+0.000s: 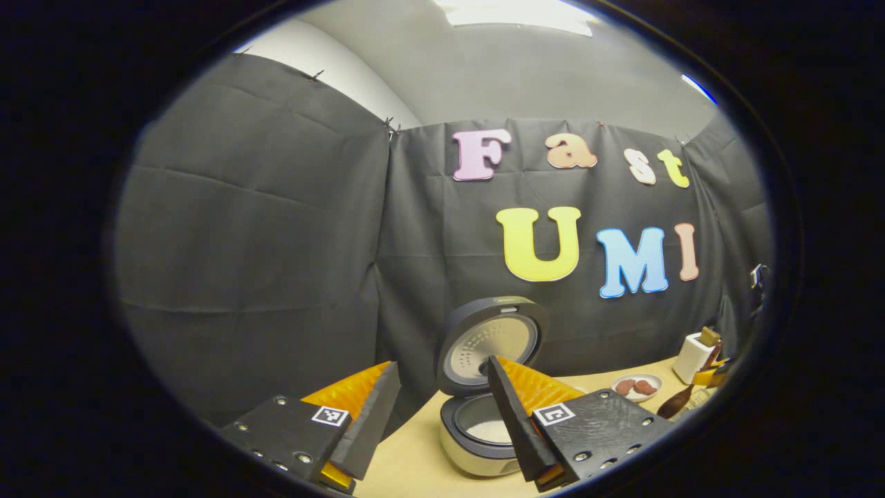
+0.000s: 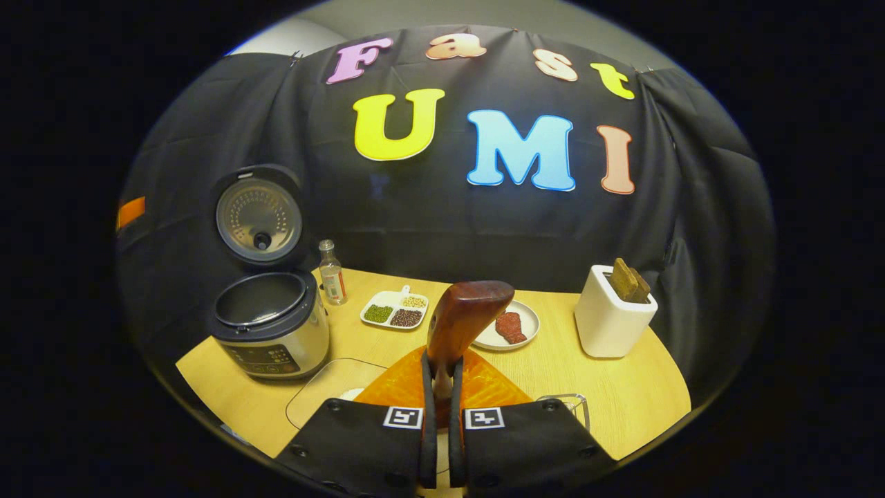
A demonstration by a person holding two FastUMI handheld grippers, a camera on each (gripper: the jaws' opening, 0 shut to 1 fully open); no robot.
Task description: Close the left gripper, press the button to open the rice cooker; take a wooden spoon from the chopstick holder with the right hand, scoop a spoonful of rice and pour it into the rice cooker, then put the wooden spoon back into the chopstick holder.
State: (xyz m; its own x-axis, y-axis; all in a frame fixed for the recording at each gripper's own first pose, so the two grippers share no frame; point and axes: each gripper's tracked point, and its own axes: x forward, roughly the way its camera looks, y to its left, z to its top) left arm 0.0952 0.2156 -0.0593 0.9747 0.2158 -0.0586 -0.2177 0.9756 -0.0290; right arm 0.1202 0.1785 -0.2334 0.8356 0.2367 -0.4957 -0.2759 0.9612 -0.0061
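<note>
The rice cooker [image 2: 269, 325] stands on the left of the light wooden bench [image 2: 622, 394], lid up, dark inner pot showing. The white chopstick holder [image 2: 612, 319] at the right holds brown wooden pieces. A divided tray [image 2: 394, 309] carries beans; a plate [image 2: 515, 326] holds red meat. The right tongs [image 2: 442, 408] clench the reddish-brown wooden spoon [image 2: 464, 315], upright over the bench. The left tongs [image 1: 442, 408] are spread apart.

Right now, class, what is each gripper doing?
Left gripper: open, holding nothing.
Right gripper: closed on the wooden spoon.
</note>
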